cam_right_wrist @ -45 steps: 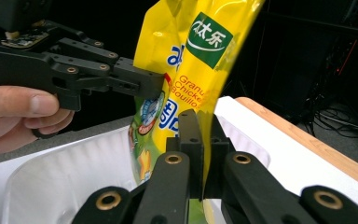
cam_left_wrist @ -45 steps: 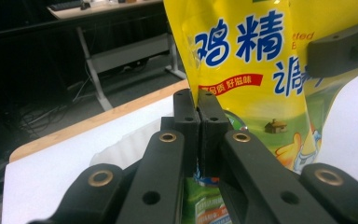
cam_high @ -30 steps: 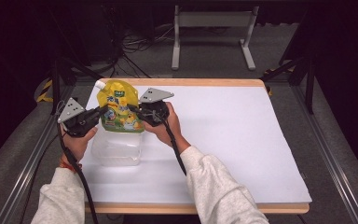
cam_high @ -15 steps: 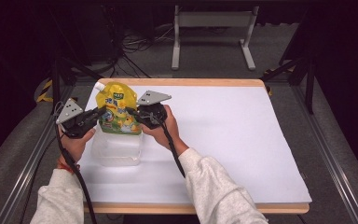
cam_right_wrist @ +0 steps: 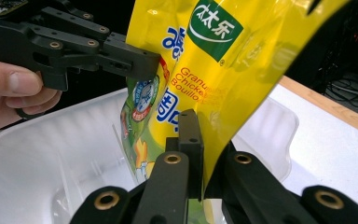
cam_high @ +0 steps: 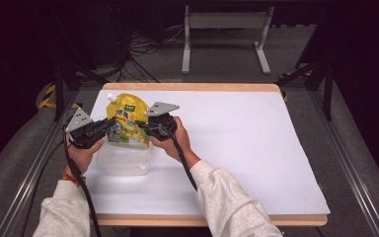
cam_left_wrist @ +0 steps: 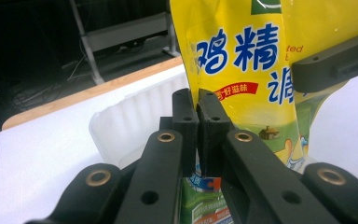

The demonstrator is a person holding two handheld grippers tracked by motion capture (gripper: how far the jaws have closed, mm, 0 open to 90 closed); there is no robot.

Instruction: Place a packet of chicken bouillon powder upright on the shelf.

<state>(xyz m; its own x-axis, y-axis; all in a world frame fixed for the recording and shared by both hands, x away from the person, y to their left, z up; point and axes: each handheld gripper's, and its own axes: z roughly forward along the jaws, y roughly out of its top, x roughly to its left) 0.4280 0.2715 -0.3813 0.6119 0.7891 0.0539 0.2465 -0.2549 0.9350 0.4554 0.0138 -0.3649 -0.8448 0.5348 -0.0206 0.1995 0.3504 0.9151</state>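
The yellow pouch [cam_high: 125, 122] is held upright in the air over the clear plastic container [cam_high: 123, 160], at the far left part of the white table [cam_high: 256, 148]. Its lower edge hangs just above the container or already a little inside it; I cannot tell which.

The left gripper [cam_left_wrist: 198, 122] has its jaws closed together on the left side edge of the pouch. The right gripper [cam_right_wrist: 205, 154] has its jaws clamped on the right side edge.

The step in hand, as I judge it, is to put the pouch down into the container. To do it well, both hands should go down together, at the same height, so the pouch does not twist. They should let go only when the bottom rests inside.

The pouch is glossy and soft, slightly creased, with blue Chinese letters, a green logo near the top and a white spout [cam_high: 110, 97] at its top left corner. It looks filled, so it may sag when released.
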